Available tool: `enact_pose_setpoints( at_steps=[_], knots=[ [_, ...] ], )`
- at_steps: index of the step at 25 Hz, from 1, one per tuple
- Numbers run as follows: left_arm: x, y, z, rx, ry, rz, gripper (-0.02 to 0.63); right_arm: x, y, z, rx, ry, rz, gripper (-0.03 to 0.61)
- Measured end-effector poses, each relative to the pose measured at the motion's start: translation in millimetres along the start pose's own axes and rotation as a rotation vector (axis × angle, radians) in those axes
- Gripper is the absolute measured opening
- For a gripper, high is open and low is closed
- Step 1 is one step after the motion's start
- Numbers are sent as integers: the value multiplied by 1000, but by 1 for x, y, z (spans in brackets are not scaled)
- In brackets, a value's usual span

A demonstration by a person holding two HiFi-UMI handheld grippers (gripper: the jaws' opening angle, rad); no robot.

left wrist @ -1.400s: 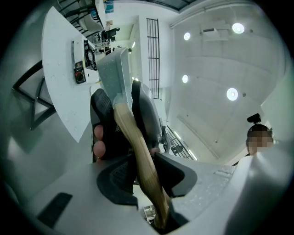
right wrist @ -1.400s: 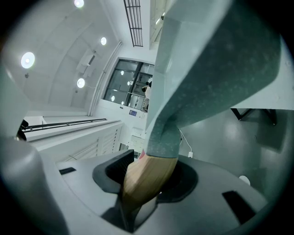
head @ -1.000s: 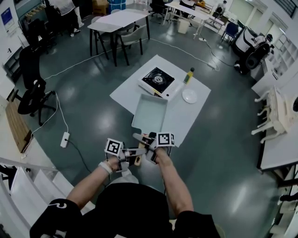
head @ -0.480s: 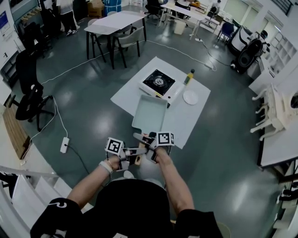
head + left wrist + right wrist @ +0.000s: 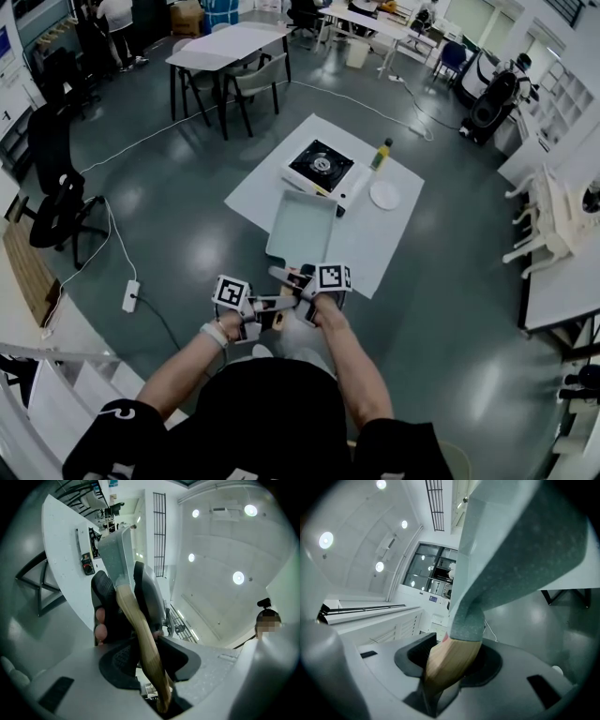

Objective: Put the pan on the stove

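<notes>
The pan is square and grey-green with a wooden handle. It is held level in the air over the near edge of the low white table. My left gripper is shut on the end of the handle. My right gripper is shut on the same handle nearer the pan body. The black-topped portable stove sits on the far part of the table, beyond the pan, with its burner bare.
A yellow bottle and a white plate stand on the table to the right of the stove. A cable and power strip lie on the floor at the left. Tables and chairs stand further back.
The room has shifted slightly in the head view as the person moves toward the table. Both grippers keep the same hold on the pan's handle.
</notes>
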State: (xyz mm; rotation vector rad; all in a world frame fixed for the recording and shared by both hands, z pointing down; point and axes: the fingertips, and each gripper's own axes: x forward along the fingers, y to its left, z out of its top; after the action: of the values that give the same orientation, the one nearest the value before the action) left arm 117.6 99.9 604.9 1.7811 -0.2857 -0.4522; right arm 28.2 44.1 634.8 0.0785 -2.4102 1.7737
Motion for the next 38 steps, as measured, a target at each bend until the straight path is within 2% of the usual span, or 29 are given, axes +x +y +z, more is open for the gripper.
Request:
enact_pose_setpoints(
  at_steps=[10, 17, 19, 21, 24, 26, 30, 36, 38],
  knots=[
    [-14, 2, -4, -6, 5, 1, 110, 11, 1, -10, 10, 15, -12, 147],
    [-21, 4, 8, -11, -3, -19, 109, 23, -4, -5, 9, 31, -33, 148],
    [-23, 6, 13, -15, -3, -22, 109, 28, -4, 0, -16, 33, -14, 149],
    [-25, 9, 18, -15, -4, -18, 109, 37, 1, 6, -46, 31, 45, 149],
    [-27, 13, 31, 8, -12, -4, 110, 39, -7, 14, 10, 24, 10, 149],
    [-28, 13, 38, 8, -18, -6, 110, 44, -7, 21, 4, 24, 16, 147],
    [-40, 23, 58, -5, -4, 13, 109, 59, -19, 37, -7, 24, -36, 149],
    [-56, 31, 89, -3, 25, 19, 109, 87, -23, 59, 17, -1, -1, 149],
    [-59, 34, 98, -7, 26, 15, 109, 92, -27, 67, 25, -10, -15, 149]
  ],
)
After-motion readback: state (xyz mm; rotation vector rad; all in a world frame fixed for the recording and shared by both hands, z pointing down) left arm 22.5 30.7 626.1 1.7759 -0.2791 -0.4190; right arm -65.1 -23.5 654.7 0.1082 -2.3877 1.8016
